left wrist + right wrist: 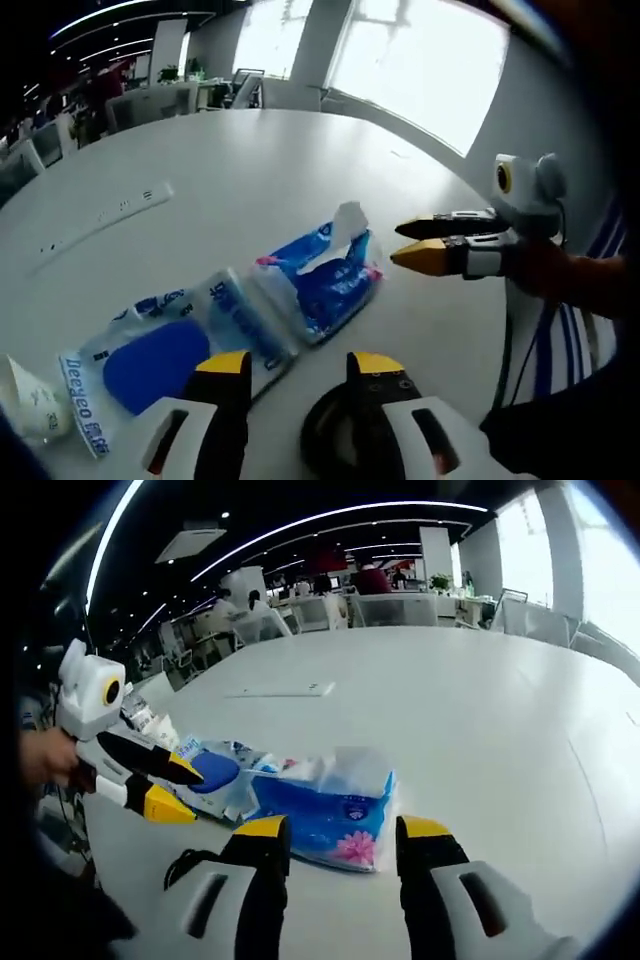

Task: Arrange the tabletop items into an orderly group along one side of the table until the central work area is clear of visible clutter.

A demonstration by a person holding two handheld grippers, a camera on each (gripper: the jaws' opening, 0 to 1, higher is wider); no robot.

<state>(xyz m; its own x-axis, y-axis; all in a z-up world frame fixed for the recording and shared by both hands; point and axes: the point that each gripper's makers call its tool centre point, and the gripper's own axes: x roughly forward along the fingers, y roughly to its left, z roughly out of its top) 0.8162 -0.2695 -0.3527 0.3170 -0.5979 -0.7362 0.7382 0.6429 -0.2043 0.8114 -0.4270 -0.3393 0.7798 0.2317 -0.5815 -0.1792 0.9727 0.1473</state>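
Note:
A blue soft tissue pack (325, 275) (320, 815), with a white tissue sticking out, lies on the white round table (250, 160) (450, 700). End to end with it lies a clear wet-wipes pack with a blue lid (160, 355) (215, 775). My left gripper (300, 368) hovers open just short of both packs, holding nothing; it also comes into the right gripper view from the left (172, 788). My right gripper (343, 830) stands open right before the tissue pack, and appears in the left gripper view beyond that pack (408, 243).
A white paper cup (25, 400) stands beside the wipes pack. A black looped thing (340, 440) (190, 865) lies under my left gripper. A flat white power strip (100, 215) (280, 692) lies farther across the table. Office desks and chairs (380, 605) stand beyond.

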